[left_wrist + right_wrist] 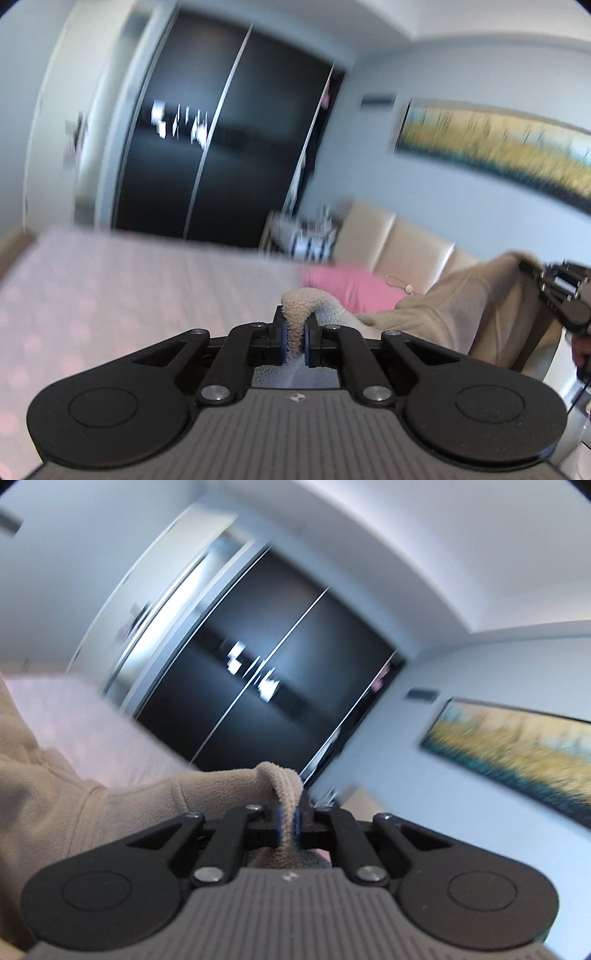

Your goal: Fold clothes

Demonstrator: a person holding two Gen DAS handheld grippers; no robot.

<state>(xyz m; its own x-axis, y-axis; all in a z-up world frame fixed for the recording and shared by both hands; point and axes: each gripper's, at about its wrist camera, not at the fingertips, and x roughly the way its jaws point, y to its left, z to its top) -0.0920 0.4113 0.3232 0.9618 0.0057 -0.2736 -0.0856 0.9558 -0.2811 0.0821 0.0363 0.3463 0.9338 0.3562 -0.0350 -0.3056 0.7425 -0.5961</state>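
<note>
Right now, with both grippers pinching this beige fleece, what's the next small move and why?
Probably draw the two grippers apart to pull the beige fleece garment taut. The left gripper and right gripper each clamp a bunched edge, and the cloth between them sags in folds above the bed, too slack to lay flat.

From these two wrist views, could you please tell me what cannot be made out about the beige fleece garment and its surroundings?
- Beige fleece garment: its type and full shape; the left wrist view's gripper body hides its lower part, and the right wrist view's left edge cuts it off.
- Pink cloth on the bed: motion blur hides what it is.
- Items on the small bedside shelf: blurred and too small.
- Person's hand: cut off by the left wrist view's right edge.
</note>
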